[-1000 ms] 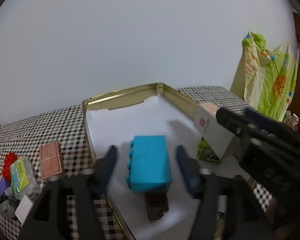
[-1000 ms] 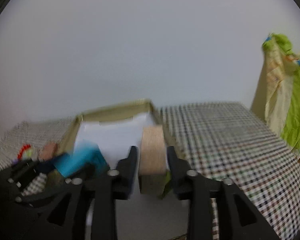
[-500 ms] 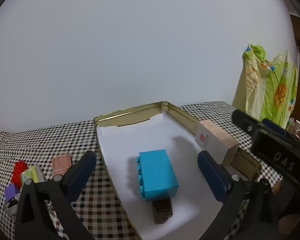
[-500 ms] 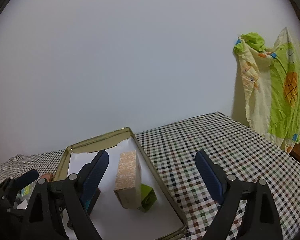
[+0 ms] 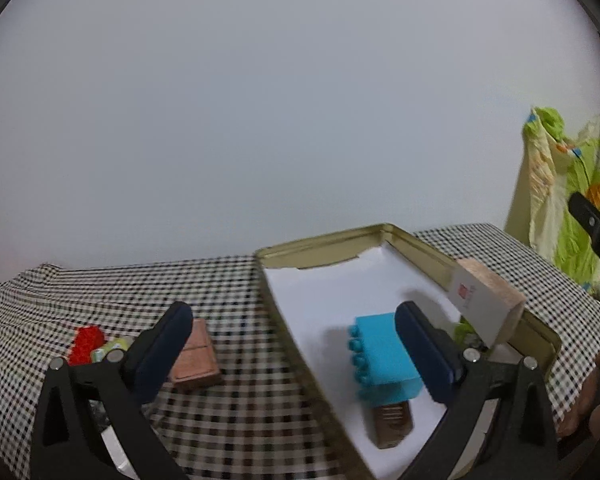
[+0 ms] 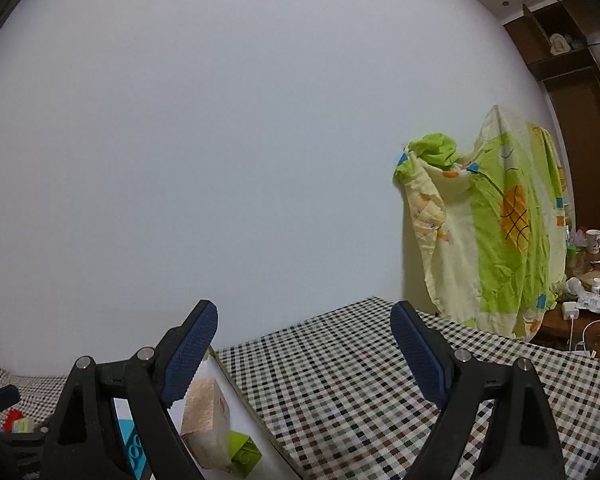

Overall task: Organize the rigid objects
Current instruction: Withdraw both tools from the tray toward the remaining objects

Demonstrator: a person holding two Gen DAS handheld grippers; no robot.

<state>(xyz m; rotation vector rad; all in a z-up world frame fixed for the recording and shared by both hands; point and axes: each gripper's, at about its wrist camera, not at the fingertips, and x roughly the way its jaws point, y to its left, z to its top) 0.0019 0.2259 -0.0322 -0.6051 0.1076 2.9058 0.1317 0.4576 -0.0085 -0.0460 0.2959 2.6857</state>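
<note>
Your blue brick [image 5: 384, 354] lies in the tray [image 5: 424, 242], hiding most of a brown block [image 5: 392, 424] | tan box [image 5: 486, 304] leans on a half-hidden green block [image 6: 242, 454] | left gripper [image 5: 296, 344] and right gripper [image 6: 304, 354]: jaws wide, empty | items at left edge blurred.

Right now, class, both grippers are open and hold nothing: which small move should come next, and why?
Probably swing the left gripper left and down toward the brown box. It lies on the checked cloth outside the gold tray, while the blue block and the tan box already sit in it. The open jaws look wide enough to straddle it.
</note>
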